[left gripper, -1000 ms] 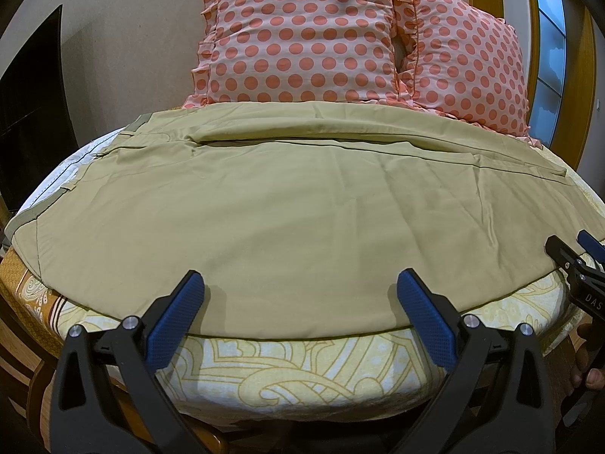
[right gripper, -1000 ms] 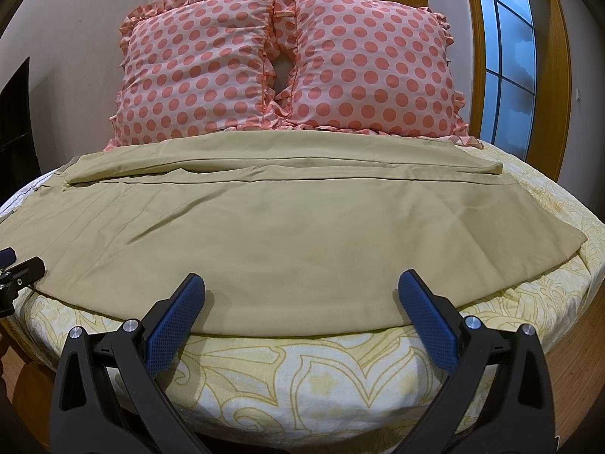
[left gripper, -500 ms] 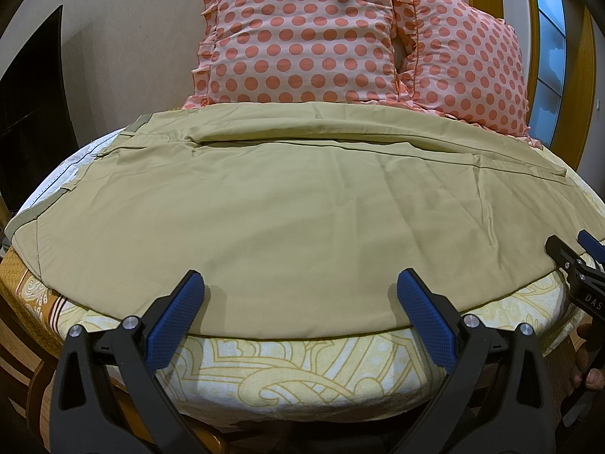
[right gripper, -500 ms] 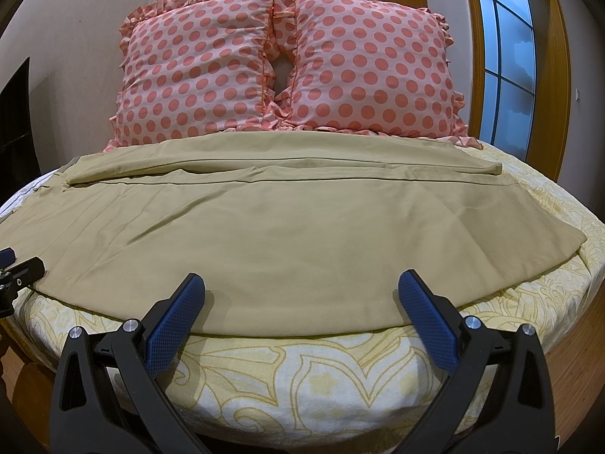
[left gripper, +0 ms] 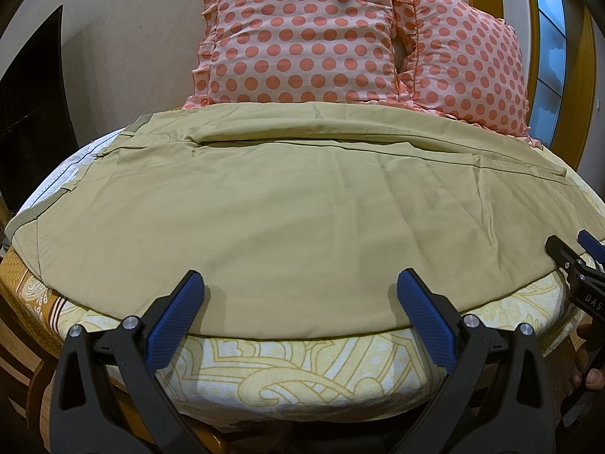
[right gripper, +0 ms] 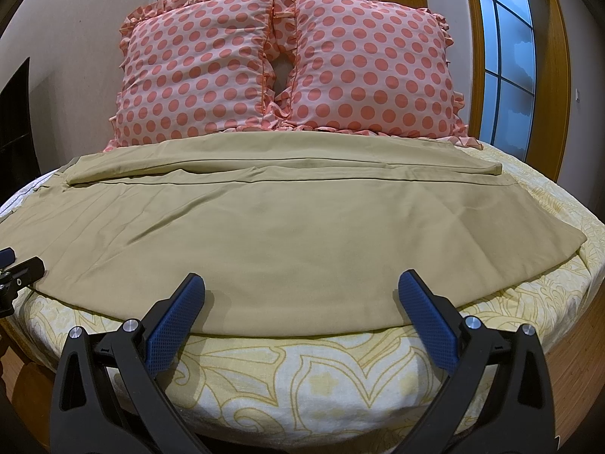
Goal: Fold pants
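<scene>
Khaki pants lie spread flat across the bed, waistband at the left, leg ends at the right; they also show in the right wrist view. One leg lies nearer the pillows, the other nearer me. My left gripper is open and empty, hovering at the pants' near edge. My right gripper is open and empty at the same near edge, further right. Each gripper appears at the edge of the other's view.
The bed has a yellow patterned sheet. Two pink polka-dot pillows stand against the wall behind the pants. A window with a wooden frame is at the right. A dark panel is at the left.
</scene>
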The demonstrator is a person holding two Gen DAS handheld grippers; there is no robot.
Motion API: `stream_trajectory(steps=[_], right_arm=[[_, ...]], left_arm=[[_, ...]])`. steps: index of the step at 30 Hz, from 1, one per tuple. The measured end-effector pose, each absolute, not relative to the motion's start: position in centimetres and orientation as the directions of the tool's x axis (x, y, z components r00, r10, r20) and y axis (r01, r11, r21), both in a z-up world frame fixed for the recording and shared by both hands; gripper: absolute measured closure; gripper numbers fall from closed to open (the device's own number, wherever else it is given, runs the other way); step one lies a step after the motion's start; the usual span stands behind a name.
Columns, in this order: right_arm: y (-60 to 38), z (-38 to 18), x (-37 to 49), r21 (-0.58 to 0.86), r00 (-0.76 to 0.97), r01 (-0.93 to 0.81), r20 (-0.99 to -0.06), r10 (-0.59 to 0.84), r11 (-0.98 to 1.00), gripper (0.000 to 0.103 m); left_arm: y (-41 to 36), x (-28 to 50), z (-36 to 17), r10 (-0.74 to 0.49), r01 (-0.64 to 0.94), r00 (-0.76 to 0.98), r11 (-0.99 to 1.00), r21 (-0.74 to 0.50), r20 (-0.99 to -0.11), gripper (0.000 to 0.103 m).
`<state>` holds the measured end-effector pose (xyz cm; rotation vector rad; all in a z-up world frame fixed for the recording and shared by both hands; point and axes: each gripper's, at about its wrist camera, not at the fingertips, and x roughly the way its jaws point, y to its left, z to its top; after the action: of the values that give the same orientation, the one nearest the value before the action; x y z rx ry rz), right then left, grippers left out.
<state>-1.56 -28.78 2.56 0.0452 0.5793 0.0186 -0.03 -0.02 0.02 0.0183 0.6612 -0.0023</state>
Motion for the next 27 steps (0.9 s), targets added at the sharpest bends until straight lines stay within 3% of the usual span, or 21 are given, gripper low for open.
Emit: stream_trajectory(steps=[23,27], right_arm=[[-29.3,2.7,-1.0,0.055,0.803,-0.037,-0.593,0.062,0.998,0.001],[-31.6,5.4,0.6,0.154,0.763,-0.031,-0.635,0.122,0.988,0.001]], left_arm=[[0.2,0.2,0.2,-0.002,0.017,0.768,1.0,0.017,-0.641,0.002],[0.4,1.5,1.1,-0.02,0.028,0.732,1.0,0.001,-0.681,0.002]])
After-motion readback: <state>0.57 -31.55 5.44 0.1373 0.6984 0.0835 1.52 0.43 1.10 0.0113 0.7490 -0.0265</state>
